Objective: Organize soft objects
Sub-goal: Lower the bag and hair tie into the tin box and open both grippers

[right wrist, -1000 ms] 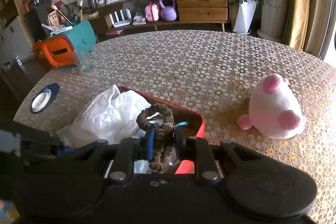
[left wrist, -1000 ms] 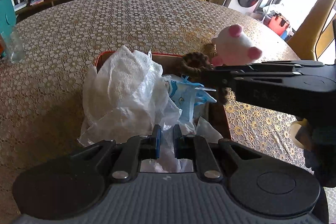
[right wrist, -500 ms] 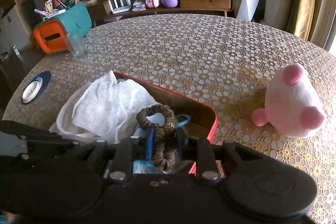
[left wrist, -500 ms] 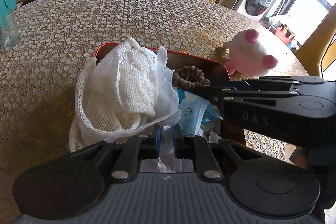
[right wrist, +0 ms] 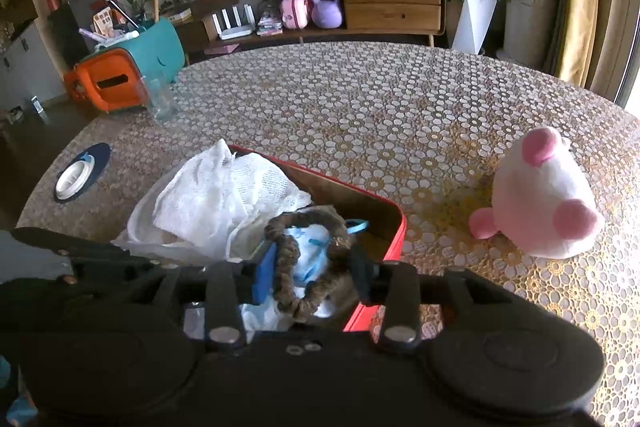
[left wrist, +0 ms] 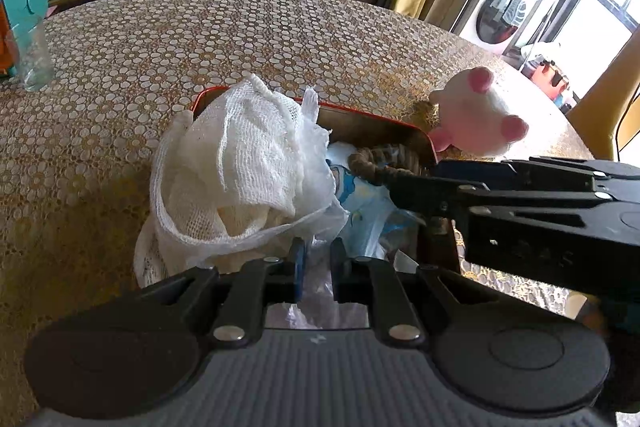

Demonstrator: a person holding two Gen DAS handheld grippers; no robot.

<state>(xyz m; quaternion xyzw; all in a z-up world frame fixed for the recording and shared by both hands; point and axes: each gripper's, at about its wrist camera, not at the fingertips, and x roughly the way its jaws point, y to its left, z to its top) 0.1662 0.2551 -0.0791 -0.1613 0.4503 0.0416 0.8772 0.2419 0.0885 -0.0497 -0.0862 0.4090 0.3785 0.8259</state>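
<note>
A red-rimmed box (right wrist: pixel 394 241) (left wrist: pixel 400 125) sits on the table. A white mesh cloth (left wrist: pixel 240 171) (right wrist: pixel 216 199) fills its left part and hangs over the rim. A blue-printed mask (left wrist: pixel 360 203) (right wrist: pixel 310 259) lies inside. My left gripper (left wrist: pixel 318 261) is shut on a clear plastic bag (left wrist: pixel 320 291) at the box's near edge. My right gripper (right wrist: pixel 312 273) is open over the box, and a brown braided scrunchie (right wrist: pixel 292 267) (left wrist: pixel 376 165) lies loose between its fingers on the mask. A pink and white plush toy (right wrist: pixel 544 199) (left wrist: pixel 478 111) sits on the table right of the box.
A drinking glass (right wrist: pixel 160 99) (left wrist: pixel 30 57) and an orange and teal container (right wrist: pixel 124 71) stand at the table's far left. A dark coaster with a white disc (right wrist: pixel 78 177) lies near the left edge. A sideboard (right wrist: pixel 392 3) stands beyond the table.
My right gripper has lowered into the box and opened, letting go of the scrunchie, which now rests on the mask. My left gripper stays shut on the bag.
</note>
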